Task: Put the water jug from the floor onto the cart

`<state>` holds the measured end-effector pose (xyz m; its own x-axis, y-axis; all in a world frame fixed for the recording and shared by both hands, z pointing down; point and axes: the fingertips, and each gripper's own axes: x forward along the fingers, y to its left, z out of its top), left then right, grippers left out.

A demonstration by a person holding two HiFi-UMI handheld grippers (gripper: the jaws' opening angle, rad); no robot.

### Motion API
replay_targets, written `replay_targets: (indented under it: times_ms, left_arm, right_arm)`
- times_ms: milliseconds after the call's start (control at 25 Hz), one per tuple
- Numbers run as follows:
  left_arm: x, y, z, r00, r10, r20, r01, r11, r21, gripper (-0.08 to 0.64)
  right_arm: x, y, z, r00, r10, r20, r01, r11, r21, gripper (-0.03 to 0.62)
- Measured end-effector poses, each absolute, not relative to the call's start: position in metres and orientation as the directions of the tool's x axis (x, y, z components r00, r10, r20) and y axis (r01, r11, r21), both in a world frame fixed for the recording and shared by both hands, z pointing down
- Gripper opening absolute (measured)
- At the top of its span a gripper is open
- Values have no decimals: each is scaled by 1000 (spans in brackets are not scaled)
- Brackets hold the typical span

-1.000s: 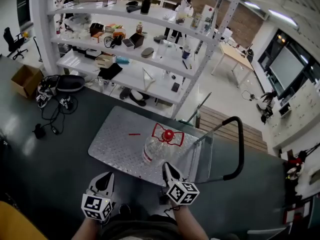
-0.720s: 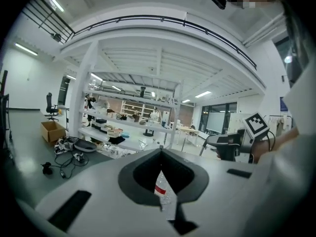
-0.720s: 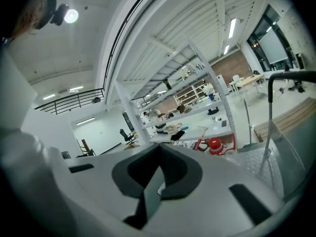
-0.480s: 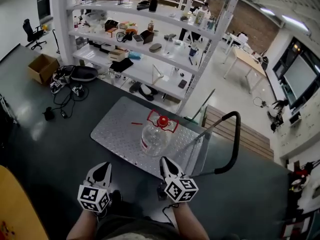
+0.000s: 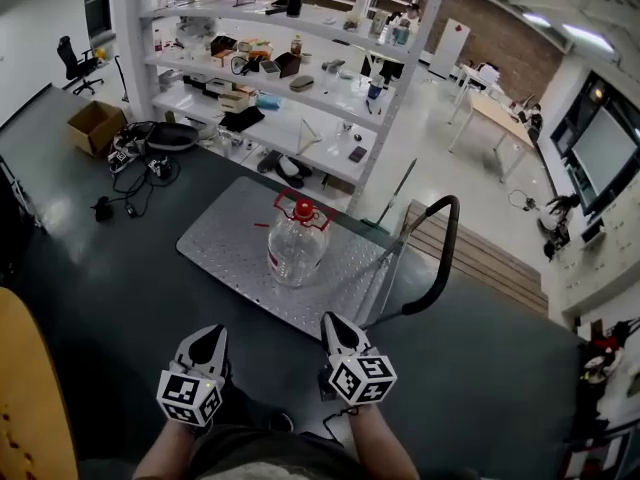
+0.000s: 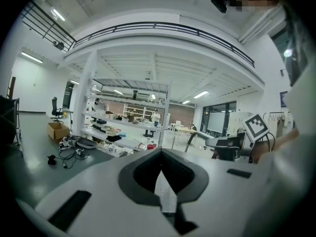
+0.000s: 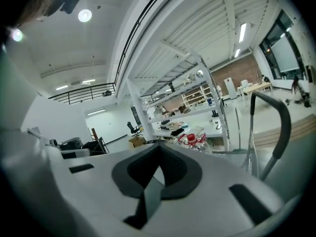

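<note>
The water jug (image 5: 296,246), clear with a red cap and red handle, stands upright on the cart's metal platform (image 5: 230,253). The cart's black handle (image 5: 440,258) rises at the platform's right end. Both grippers hang over the dark floor on the near side of the cart, well short of the jug. My left gripper (image 5: 206,344) is shut with nothing in it, and so is my right gripper (image 5: 336,330). In the right gripper view the jug (image 7: 195,138) shows just beyond the closed jaws, with the cart handle (image 7: 279,127) to its right.
A white shelving unit (image 5: 300,78) crowded with items stands behind the cart. A cardboard box (image 5: 92,126), bags and cables (image 5: 150,148) lie on the floor at the left. Wooden boards (image 5: 490,263) lie to the right. A yellow object (image 5: 30,388) fills the lower left corner.
Both grippers have drawn back from the cart; the right one was close beside the jug and is now well apart from it. The jug stays on the platform.
</note>
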<state>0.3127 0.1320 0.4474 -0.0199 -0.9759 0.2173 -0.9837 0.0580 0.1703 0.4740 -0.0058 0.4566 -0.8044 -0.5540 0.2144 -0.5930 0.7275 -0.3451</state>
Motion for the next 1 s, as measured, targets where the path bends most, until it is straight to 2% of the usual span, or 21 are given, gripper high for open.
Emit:
replay_targets:
  times_ms: [480, 1000]
  left_arm:
    - [363, 194, 446, -97, -970, 224, -981, 132, 145, 5]
    - [351, 243, 447, -187, -959, 214, -962, 223, 157, 5]
  right_arm:
    - [508, 37, 469, -847, -480, 226, -531, 770, -353, -11]
    - [489, 62, 466, -879, -418, 229, -474, 818, -325, -11]
